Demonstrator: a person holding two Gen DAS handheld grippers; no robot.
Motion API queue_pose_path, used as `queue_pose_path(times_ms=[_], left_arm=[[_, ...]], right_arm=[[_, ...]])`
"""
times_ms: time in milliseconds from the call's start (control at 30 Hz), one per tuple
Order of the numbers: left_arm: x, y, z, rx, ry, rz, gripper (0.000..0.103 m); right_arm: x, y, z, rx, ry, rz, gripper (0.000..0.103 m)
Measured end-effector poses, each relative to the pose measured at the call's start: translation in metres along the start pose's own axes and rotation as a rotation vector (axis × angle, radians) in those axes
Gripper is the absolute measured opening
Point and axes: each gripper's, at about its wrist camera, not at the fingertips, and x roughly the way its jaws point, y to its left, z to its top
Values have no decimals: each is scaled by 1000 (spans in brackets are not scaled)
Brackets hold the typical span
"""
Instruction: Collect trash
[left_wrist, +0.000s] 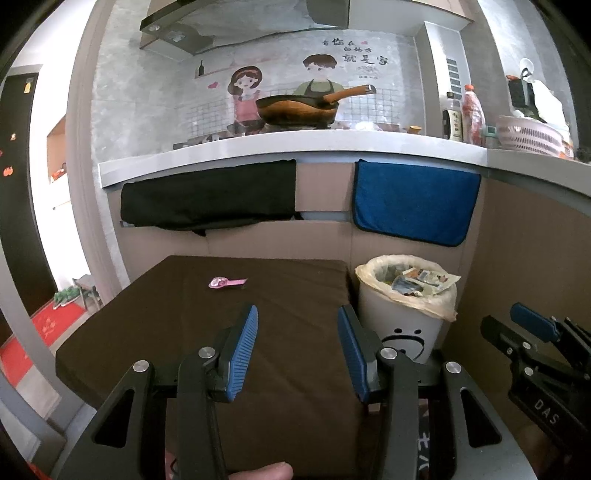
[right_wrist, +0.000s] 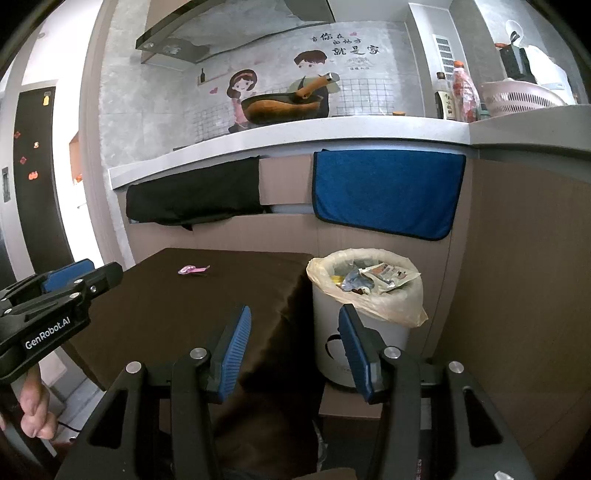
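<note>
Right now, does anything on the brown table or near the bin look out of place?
Yes. A small pink wrapper lies alone on the brown table, toward its far side, while the other trash sits in the lined bin beside the table. The bin is nearly full; a packet rests at its rim.

A crumpled pink wrapper (left_wrist: 227, 282) lies flat on the brown table, near the full, bag-lined bin (left_wrist: 406, 314).

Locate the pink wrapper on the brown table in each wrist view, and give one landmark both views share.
Left wrist: pink wrapper lies on the far part of the brown table, left of centre, beyond the open left gripper.
Right wrist: pink wrapper lies upper left of centre, near the table's far edge.
Shared landmark: the lined white trash bin right of the table.
</note>
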Motion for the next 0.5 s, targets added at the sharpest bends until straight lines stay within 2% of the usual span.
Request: queue_pose_path(times_ms=[500], left_arm=[[2,4,1,-1,-5,-6,46]], right_arm=[[1,-1,1,2,3,6,47]])
